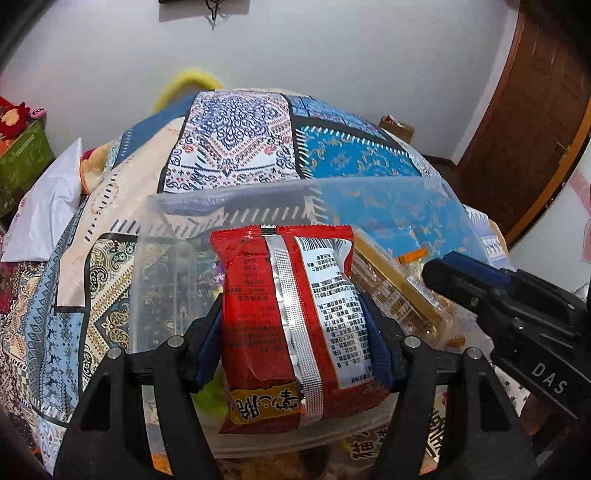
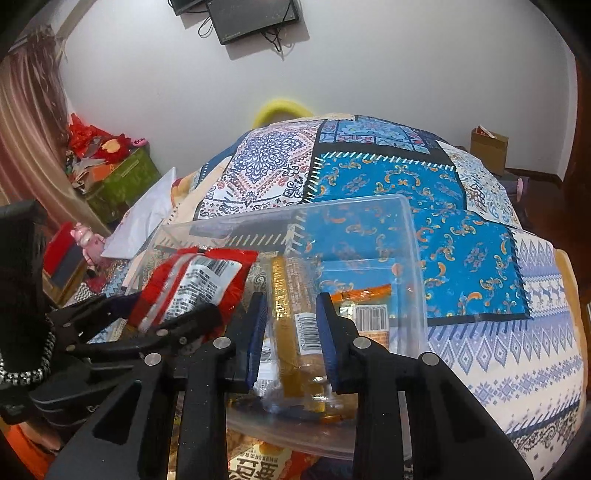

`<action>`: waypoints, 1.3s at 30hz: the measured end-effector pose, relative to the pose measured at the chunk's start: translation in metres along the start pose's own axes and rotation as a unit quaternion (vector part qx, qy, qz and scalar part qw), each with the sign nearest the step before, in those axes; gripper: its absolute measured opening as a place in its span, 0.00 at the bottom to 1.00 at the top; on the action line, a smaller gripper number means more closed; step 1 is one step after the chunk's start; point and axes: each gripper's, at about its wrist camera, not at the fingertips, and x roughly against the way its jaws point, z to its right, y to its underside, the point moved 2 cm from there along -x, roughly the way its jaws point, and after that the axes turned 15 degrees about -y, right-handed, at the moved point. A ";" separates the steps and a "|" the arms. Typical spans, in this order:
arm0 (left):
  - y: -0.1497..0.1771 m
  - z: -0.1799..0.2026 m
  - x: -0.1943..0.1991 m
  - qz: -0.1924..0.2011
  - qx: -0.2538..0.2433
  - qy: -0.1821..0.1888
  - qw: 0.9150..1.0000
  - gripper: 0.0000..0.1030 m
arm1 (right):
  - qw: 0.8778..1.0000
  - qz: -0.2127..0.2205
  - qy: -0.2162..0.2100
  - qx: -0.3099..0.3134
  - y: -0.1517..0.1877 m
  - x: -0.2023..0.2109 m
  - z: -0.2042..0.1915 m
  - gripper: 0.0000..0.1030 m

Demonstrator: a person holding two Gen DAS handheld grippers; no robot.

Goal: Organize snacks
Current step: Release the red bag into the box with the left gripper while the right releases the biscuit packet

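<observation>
A clear plastic storage bin (image 1: 173, 206) is set on a bed covered by a patchwork quilt (image 1: 236, 140) in blue, white and cream prints.

The left gripper (image 1: 295, 325) is seen pinching a red snack packet (image 1: 288, 295) by its sides between blue pads (image 1: 380, 354); the packet is held over the bin with its silver back seam and printed label facing up. From the right wrist view the same packet (image 2: 199, 284) is seen at the left of the bin (image 2: 413, 258), gripped by the left gripper (image 2: 162, 314).

The right gripper (image 2: 291, 332) is held over the bin's near right part. Its jaws are at their narrowest, yet a gap is left between the pads (image 2: 328, 332); through that gap a long clear pack of golden-brown snack bars (image 2: 291, 295) is seen lying in the bin. Whether the pads touch this pack cannot be told. In the left wrist view the right gripper's (image 1: 443, 273) fingers are seen just above those bars (image 1: 399, 291). An orange-edged packet with a barcode (image 2: 369, 310) lies in the bin just right of the bars.

More snack packets with yellow and red print (image 2: 258, 461) lie on the bed in front of the bin, partly hidden by the grippers. Beyond the bed are a white pillow (image 1: 48, 206), a green box (image 2: 122, 184) topped with red plush toys (image 2: 99, 144), a cardboard box (image 2: 487, 147), a brown wooden door (image 1: 532, 110), and a dark screen (image 2: 255, 18) mounted on the white wall.
</observation>
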 end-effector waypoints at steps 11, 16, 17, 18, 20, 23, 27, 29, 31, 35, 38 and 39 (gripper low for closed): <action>0.001 -0.002 0.043 0.031 -0.016 -0.008 0.999 0.70 | 1.000 0.000 0.002 -0.003 0.004 0.025 -0.006 0.37; 0.005 -0.017 0.083 0.063 -0.013 -0.015 0.998 0.71 | 1.000 0.010 0.014 0.018 0.007 0.048 -0.021 0.43; 0.007 -0.019 0.090 0.068 -0.011 -0.015 0.997 0.73 | 0.999 0.014 0.018 0.023 0.008 0.054 -0.025 0.44; 0.009 -0.023 0.097 0.073 -0.010 -0.016 0.997 0.74 | 0.999 0.018 0.022 0.027 0.008 0.058 -0.027 0.48; 0.016 -0.032 0.112 0.085 -0.009 -0.020 0.996 0.77 | 0.998 0.027 0.031 0.037 0.011 0.070 -0.034 0.54; 0.029 -0.042 0.130 0.093 -0.014 -0.031 0.995 0.77 | 0.998 0.032 0.032 0.045 0.019 0.082 -0.042 0.57; 0.052 -0.059 0.143 0.090 -0.017 -0.041 0.995 0.78 | 0.998 0.031 0.035 0.048 0.031 0.093 -0.048 0.62; 0.063 -0.067 0.145 0.086 -0.018 -0.048 0.995 0.78 | 0.998 0.033 0.036 0.045 0.039 0.098 -0.050 0.68; 0.076 -0.076 0.144 0.076 -0.015 -0.055 0.995 0.78 | 0.998 0.032 0.039 0.042 0.048 0.102 -0.051 0.69; 0.098 -0.089 0.135 0.050 -0.006 -0.059 0.997 0.78 | 0.998 0.021 0.042 0.036 0.063 0.104 -0.051 0.69; 0.111 -0.096 0.121 0.028 0.002 -0.062 0.998 0.78 | 0.998 0.011 0.047 0.031 0.074 0.101 -0.050 0.69; 0.114 -0.098 0.117 0.021 0.005 -0.062 0.998 0.78 | 0.998 0.006 0.048 0.028 0.078 0.099 -0.048 0.69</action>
